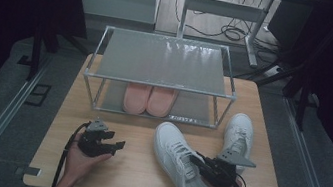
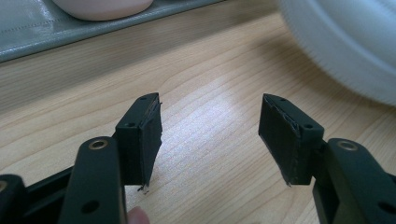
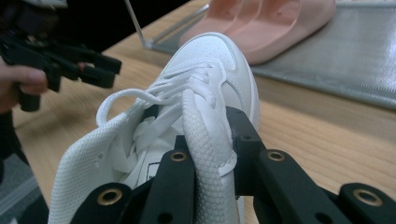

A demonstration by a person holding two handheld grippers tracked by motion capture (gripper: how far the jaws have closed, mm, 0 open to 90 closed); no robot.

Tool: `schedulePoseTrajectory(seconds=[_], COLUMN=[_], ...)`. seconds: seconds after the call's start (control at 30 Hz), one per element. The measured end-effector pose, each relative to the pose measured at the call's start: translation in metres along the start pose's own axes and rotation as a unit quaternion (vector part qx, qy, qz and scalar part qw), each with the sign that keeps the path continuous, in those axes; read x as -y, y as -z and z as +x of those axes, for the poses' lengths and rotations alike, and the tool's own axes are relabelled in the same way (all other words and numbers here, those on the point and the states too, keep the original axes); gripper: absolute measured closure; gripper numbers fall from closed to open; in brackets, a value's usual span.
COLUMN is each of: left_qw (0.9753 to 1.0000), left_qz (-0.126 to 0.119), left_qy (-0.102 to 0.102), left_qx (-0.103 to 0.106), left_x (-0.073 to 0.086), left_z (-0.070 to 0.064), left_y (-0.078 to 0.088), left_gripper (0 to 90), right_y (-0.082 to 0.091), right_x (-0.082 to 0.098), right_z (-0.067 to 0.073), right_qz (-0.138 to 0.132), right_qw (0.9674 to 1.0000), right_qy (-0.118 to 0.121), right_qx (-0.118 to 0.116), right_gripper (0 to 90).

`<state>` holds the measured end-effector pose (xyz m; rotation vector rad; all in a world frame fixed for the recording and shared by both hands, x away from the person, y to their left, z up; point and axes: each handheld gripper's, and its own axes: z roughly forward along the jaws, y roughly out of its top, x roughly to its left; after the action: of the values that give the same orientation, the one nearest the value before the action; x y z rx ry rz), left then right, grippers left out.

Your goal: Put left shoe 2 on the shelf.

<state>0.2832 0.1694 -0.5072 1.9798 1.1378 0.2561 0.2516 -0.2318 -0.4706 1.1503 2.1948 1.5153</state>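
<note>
Sneaker nearest me lies on the tabletop in front of the shoe rack, and my right claw is pinched on its collar edge only, a soft strip of fabric. If I lift from there, I reckon the shoe could swing, slip out, or knock its mate just beside it. My left claw hangs wide and empty over bare wood, well apart.
</note>
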Motion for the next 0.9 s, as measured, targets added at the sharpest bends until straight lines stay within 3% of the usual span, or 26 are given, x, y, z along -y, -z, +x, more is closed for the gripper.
schedulePoseTrajectory(seconds=[0.27, 0.9], left_qw=[1.0000, 1.0000], left_qz=[0.000, 0.001], left_qy=[0.001, 0.004], left_qx=[0.000, 0.003], left_x=[0.000, -0.001], left_z=[0.000, -0.001], left_y=[0.000, -0.001], left_gripper=[39.8, 39.7], right_y=[0.013, 0.030], right_x=[-0.008, -0.031], right_z=[0.002, 0.008], right_qz=[-0.033, -0.080], right_qw=[0.9992, 0.9960], right_qy=[-0.016, -0.015], right_qx=[-0.018, -0.038], right_gripper=[81.6, 81.7])
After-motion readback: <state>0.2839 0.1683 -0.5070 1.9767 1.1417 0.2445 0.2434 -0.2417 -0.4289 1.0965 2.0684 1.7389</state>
